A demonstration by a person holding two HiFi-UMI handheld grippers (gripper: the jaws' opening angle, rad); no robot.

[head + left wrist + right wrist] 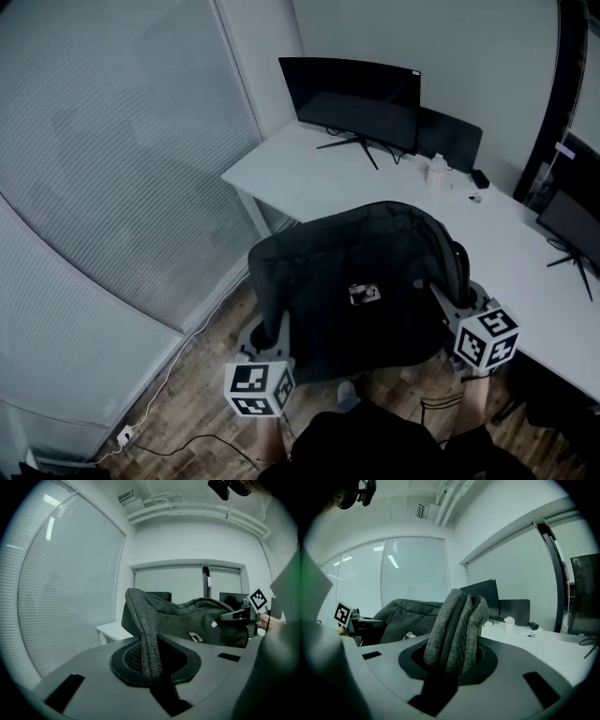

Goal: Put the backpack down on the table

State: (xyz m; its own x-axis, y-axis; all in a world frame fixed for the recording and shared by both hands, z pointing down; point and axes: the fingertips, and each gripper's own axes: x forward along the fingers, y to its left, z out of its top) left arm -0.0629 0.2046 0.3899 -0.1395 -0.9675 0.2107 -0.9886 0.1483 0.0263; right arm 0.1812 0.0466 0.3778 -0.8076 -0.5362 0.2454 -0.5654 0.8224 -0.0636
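A dark grey fabric backpack (361,281) hangs in the air between my two grippers, its far part over the near edge of the white table (309,173). My left gripper (267,333) is shut on a thin fold of the backpack's left edge (147,639). My right gripper (459,298) is shut on a thick bunched fold at the backpack's right side (457,630). A small tag (364,293) shows on the fabric facing me. In the left gripper view the right gripper (236,615) shows across the bag; in the right gripper view the left gripper (358,620) shows likewise.
On the table stand a black monitor (352,94), a second dark screen (450,139), a white bottle (436,171) and small items beside it; another monitor (572,225) is at the right. Blinds (112,159) cover the left wall. A cable (178,441) lies on the wooden floor.
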